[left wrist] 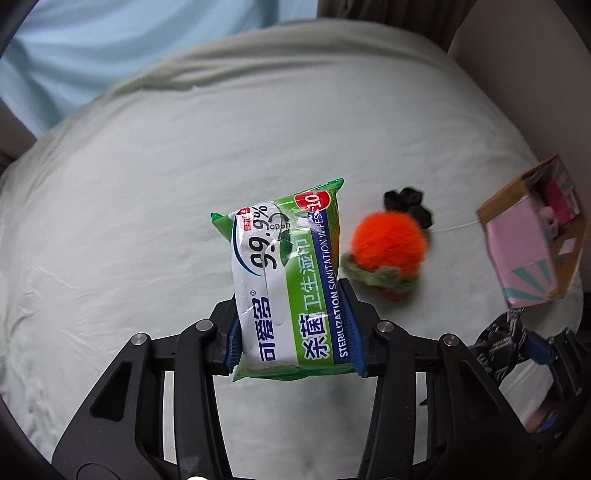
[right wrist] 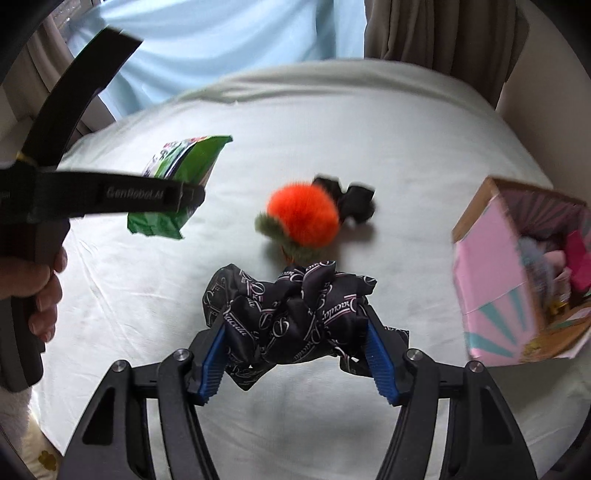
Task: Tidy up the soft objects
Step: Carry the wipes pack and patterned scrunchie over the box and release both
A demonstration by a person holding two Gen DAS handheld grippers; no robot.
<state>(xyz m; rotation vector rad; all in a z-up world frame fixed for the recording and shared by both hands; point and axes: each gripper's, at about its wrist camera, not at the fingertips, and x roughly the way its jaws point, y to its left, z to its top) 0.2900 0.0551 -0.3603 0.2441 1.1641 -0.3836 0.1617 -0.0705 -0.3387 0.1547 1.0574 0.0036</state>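
My left gripper (left wrist: 295, 325) is shut on a green and white pack of wet wipes (left wrist: 288, 273) and holds it above the bed; the pack also shows in the right wrist view (right wrist: 173, 184). My right gripper (right wrist: 295, 339) is shut on a black printed scrunchie (right wrist: 291, 314), held above the bed. An orange fluffy plush with a green crochet collar (left wrist: 388, 247) (right wrist: 303, 218) lies on the sheet, a black scrunchie (left wrist: 408, 205) (right wrist: 351, 201) just behind it. A pink cardboard box (left wrist: 532, 236) (right wrist: 517, 273) with soft items inside stands at the right.
The pale green bedsheet (left wrist: 184, 166) (right wrist: 406, 147) covers the bed. A light blue curtain (right wrist: 221, 37) and a brown curtain (right wrist: 443, 33) hang behind. The bed's right edge runs along a wall (left wrist: 517, 62).
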